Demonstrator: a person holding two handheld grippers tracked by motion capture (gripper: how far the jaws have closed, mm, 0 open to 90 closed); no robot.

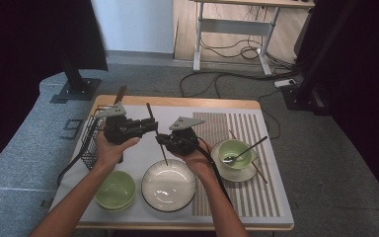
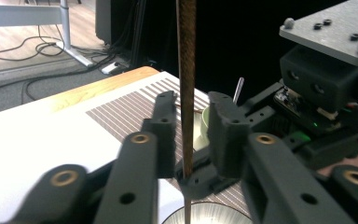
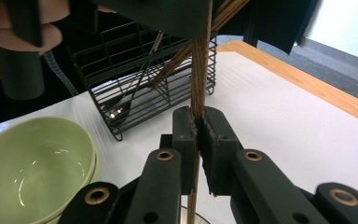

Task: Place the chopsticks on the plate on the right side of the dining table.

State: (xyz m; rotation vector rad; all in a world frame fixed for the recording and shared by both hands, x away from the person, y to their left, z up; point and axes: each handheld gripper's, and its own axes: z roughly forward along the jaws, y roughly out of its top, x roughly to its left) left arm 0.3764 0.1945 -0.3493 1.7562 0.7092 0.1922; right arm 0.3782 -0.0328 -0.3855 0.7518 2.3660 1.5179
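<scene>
A dark brown chopstick (image 1: 156,132) stands nearly upright above the table between my two grippers. My right gripper (image 1: 161,140) is shut on it; in the right gripper view the pads (image 3: 186,128) pinch the chopstick (image 3: 199,70) tight. My left gripper (image 1: 153,126) faces it from the left, higher up the stick. In the left gripper view the chopstick (image 2: 186,84) passes between the left gripper's (image 2: 192,99) jaws with a gap on each side, so it is open. The right gripper's jaws clamp the stick just below.
A white plate (image 1: 169,186) lies under the chopstick's lower end. Stacked green bowls (image 1: 115,190) sit front left and a wire basket (image 1: 90,140) with more utensils stands at the left edge. On the striped mat (image 1: 242,192) are a green bowl with a spoon (image 1: 234,152) and another chopstick (image 1: 259,173).
</scene>
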